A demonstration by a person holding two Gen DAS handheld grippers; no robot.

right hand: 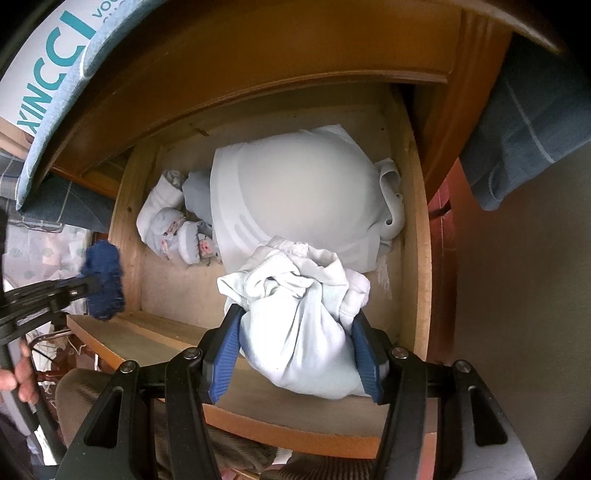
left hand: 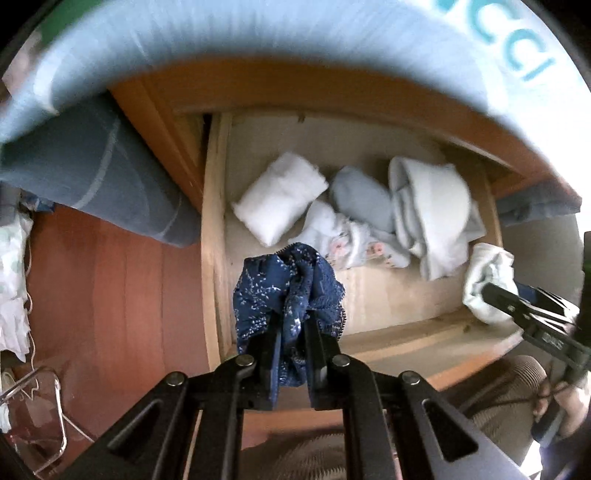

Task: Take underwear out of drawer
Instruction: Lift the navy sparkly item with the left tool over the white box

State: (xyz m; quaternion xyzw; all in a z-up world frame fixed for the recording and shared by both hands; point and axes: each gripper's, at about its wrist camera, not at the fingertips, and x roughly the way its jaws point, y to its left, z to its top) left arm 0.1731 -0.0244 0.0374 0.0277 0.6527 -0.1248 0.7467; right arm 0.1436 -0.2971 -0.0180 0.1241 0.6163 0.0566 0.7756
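My left gripper [left hand: 291, 325] is shut on navy blue lace underwear [left hand: 288, 288] with small white flecks and holds it above the front left of the open wooden drawer [left hand: 214, 221]. It shows at the left of the right wrist view [right hand: 103, 280]. My right gripper [right hand: 299, 325] is shut on a bunched pale white garment [right hand: 299, 321] over the drawer's front right; it also shows in the left wrist view [left hand: 487, 280]. Several pale folded garments [left hand: 428, 214] lie inside the drawer, among them a white fold [left hand: 280, 195] and a flowered piece [left hand: 351, 240].
A light blue mattress [left hand: 258, 33] with teal lettering overhangs the drawer. Blue bedding [left hand: 92, 173] hangs at the left over a red-brown floor [left hand: 110, 295]. A wire hanger [left hand: 40, 406] and white cloth lie at far left. The person's knees are under both grippers.
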